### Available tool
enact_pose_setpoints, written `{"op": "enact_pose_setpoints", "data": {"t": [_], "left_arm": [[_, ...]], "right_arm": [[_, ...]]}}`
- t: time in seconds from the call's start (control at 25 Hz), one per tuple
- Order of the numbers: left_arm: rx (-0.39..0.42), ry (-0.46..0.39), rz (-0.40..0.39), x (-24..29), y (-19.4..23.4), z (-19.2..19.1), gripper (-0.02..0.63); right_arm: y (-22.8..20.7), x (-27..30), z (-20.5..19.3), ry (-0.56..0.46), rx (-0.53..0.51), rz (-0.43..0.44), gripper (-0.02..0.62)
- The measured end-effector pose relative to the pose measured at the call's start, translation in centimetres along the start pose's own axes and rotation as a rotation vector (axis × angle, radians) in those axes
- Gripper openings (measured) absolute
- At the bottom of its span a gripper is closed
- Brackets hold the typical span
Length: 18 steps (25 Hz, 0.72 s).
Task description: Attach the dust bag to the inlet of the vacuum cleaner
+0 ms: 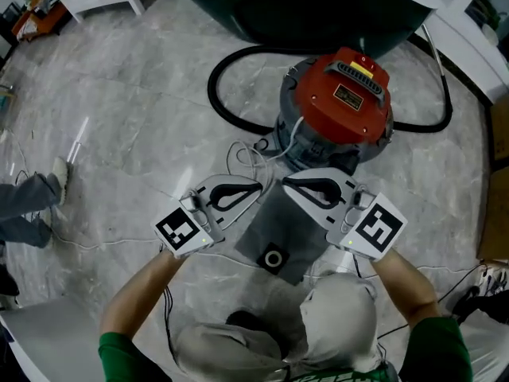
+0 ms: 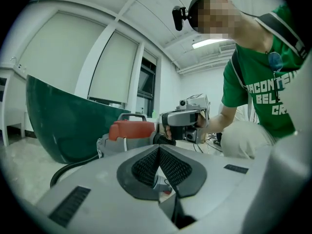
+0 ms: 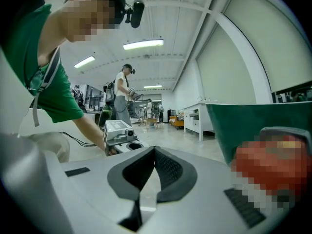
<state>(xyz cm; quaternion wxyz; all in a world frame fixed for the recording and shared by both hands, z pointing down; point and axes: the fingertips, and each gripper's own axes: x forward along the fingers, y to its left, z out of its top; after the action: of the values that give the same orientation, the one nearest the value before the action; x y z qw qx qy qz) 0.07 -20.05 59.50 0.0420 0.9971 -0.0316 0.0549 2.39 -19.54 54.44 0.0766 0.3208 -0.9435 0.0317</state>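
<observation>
- Left tongs (image 1: 259, 186) and right tongs (image 1: 285, 183), both pressed together and empty, hover over the dust bag (image 1: 278, 223).
- It lies on the floor (image 1: 143, 118), not yet fitted to the vacuum cleaner (image 1: 338, 110).

Glossy red vacuum lid (image 1: 347, 94), matt grey dust bag (image 1: 282, 221)

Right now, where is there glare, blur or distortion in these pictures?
Head view: sharp, with pale glare streaks on the marble floor. Left gripper view and right gripper view: fisheye bending, black corners; the ceiling light blows out in the right one.
</observation>
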Motion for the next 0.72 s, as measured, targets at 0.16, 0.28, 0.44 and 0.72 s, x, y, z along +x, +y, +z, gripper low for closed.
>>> {"op": "enact_pose_setpoints", "data": {"t": [0.16, 0.28, 0.44, 0.72], "left_arm": [[-0.021, -0.011, 0.048, -1.8, -0.8, -2.6, 0.003], [-0.032, 0.006, 0.075, -2.7, -2.4, -5.1, 0.003], [-0.038, 0.016, 0.093, -3.5, -4.7, -8.6, 0.003], [-0.079, 0.038, 0.085, -3.7, -8.9, -12.8, 0.003]], "right_arm": [[2.8, 1.0, -2.8, 0.005, 0.001, 0.024, 0.008], [4.5, 1.4, -5.8, 0.030, 0.011, 0.066, 0.008], [6.6, 1.6, -10.1, 0.051, 0.001, 0.106, 0.009], [10.0, 0.0, -16.5, 0.096, 0.013, 0.132, 0.009]]}}
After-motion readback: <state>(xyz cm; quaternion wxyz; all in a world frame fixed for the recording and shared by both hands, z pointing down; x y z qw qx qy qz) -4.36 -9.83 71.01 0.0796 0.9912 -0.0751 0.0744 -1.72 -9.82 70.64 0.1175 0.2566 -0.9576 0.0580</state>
